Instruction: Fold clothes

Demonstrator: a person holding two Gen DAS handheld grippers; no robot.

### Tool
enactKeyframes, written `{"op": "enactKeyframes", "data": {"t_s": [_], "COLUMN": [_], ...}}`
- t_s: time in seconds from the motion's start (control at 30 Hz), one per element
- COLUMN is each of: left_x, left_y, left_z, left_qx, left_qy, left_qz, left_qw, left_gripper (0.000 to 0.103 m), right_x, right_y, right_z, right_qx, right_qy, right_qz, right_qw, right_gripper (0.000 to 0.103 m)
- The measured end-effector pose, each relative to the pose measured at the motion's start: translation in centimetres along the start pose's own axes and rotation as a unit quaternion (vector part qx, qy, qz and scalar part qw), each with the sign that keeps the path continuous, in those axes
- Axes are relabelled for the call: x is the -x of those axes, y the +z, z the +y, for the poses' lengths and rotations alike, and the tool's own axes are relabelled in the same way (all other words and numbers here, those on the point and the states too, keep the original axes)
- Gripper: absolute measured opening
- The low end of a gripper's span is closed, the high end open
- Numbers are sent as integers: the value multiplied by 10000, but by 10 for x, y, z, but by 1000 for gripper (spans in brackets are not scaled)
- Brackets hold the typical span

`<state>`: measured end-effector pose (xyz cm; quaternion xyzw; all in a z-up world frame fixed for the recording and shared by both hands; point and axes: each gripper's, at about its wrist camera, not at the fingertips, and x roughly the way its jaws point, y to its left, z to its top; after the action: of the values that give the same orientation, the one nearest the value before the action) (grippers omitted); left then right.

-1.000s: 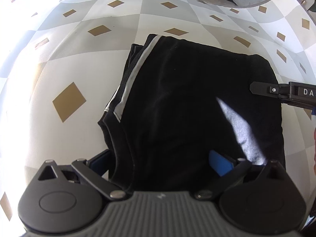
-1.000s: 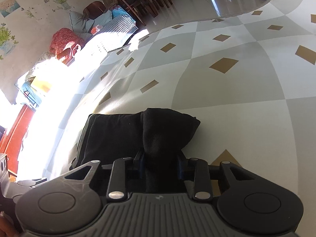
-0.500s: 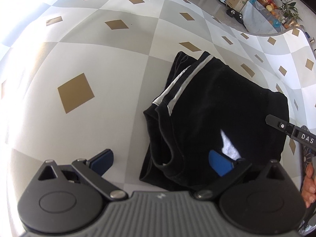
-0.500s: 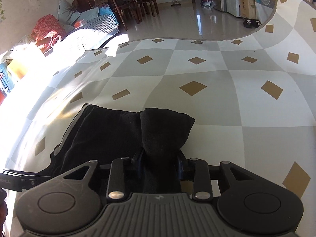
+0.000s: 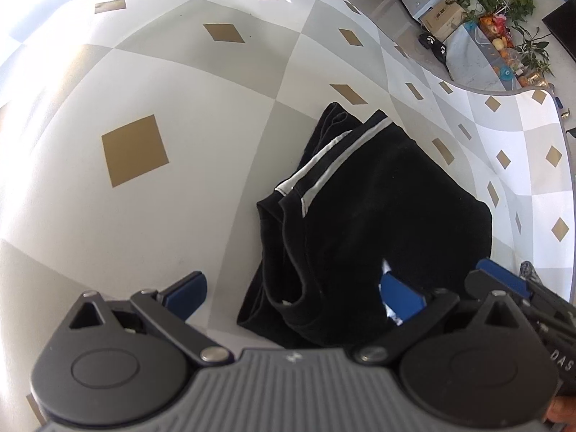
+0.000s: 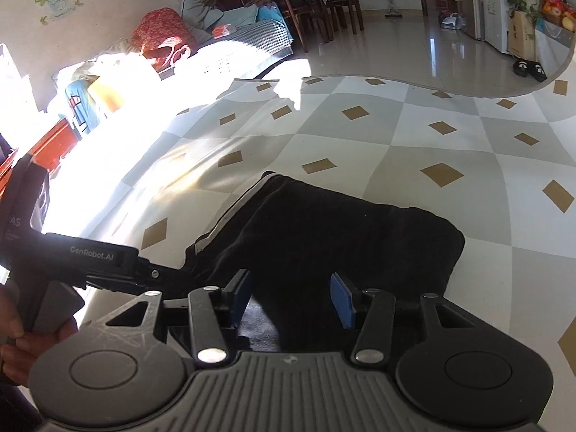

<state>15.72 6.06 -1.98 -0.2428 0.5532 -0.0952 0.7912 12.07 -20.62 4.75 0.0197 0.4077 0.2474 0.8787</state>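
A folded black garment (image 5: 378, 216) with white side stripes (image 5: 334, 151) lies flat on the checked mat (image 5: 133, 151). My left gripper (image 5: 293, 293) is open; its right pad rests over the garment's near edge and its left pad is over bare mat. In the right wrist view the same garment (image 6: 342, 237) lies just beyond my right gripper (image 6: 291, 298), which stands open with cloth lying loose between and under its blue pads (image 6: 342, 300). Nothing is held. The right gripper's blue pad (image 5: 504, 280) shows at the lower right of the left wrist view.
The mat's curved edge (image 6: 450, 90) meets shiny floor tiles. Beyond it stand a sofa with cushions (image 6: 162, 32), dining chairs (image 6: 306, 7), slippers (image 6: 529, 68) and potted plants (image 5: 496, 0). A hand (image 6: 21, 342) grips the left tool at the left edge.
My right gripper has let go of the bunched black fold and now stands open. Both grippers have pulled back and lifted, and the garment lies flat.
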Motion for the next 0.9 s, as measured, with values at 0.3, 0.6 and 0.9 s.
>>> {"op": "enactKeyframes", "data": {"t_s": [0.3, 0.6, 0.9], "left_x": [-3, -6, -10], "left_y": [4, 6, 9], "left_z": [10, 8, 8], "left_qx": [420, 355, 387], "left_qy": [-440, -401, -401], "left_qz": [131, 232, 311], "left_qw": [9981, 9983, 9980], "left_gripper": [103, 103, 103], "right_x": [-25, -56, -77], "right_y": [-27, -40, -55], "right_z": [67, 98, 116], "right_qx": [1307, 1959, 2763], "right_qy": [553, 460, -7], "right_qz": [337, 521, 378], "right_qw": [9893, 9782, 9603], "right_gripper": [49, 53, 54]}}
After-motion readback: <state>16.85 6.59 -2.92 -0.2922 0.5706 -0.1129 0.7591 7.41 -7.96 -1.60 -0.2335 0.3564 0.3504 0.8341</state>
